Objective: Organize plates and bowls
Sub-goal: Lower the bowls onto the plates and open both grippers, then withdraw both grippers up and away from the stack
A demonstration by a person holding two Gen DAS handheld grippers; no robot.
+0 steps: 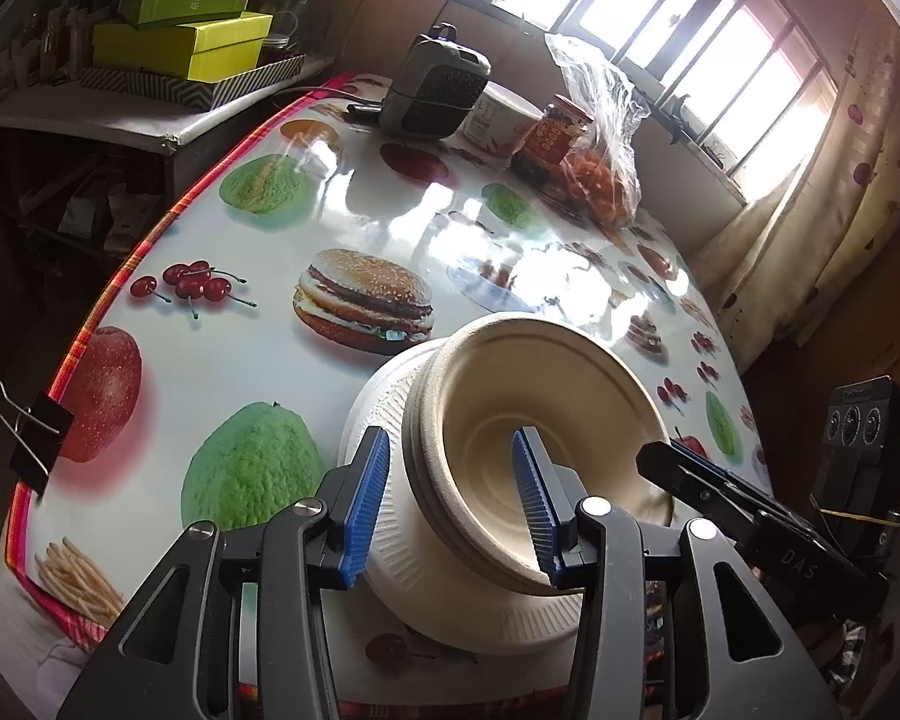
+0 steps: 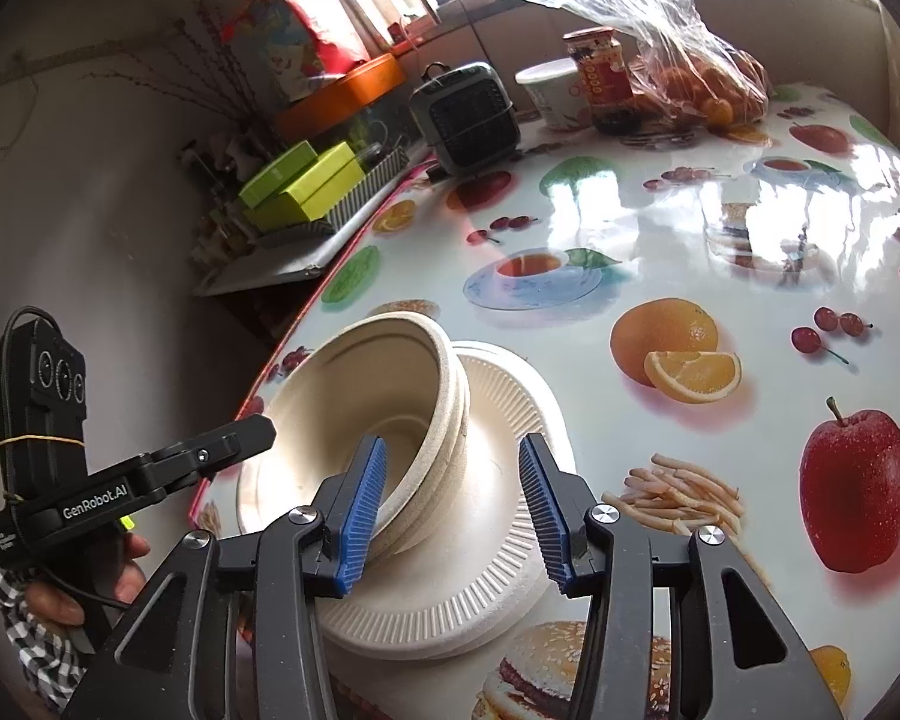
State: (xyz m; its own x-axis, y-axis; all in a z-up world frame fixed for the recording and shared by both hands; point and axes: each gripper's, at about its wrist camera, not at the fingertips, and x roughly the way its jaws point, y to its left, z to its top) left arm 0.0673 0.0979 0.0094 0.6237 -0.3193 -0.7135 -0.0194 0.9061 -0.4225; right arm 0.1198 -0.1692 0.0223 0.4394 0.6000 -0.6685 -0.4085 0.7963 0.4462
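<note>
Blue-padded jaws of the left gripper (image 1: 450,507) stand part-open astride the near wall of the stacked bowls (image 1: 534,444), pads not pressing; right gripper (image 2: 453,507) likewise part-open over the opposite rim, gripping nothing. Bowls sit tilted on a pile of ribbed white plates (image 2: 498,534) near the bench (image 2: 720,240) edge. Beige moulded pulp, matte, nested. Prob. v. light, stiffish but crushable, not slippery; best pinched at the rim w/ gentle squeeze.
</note>
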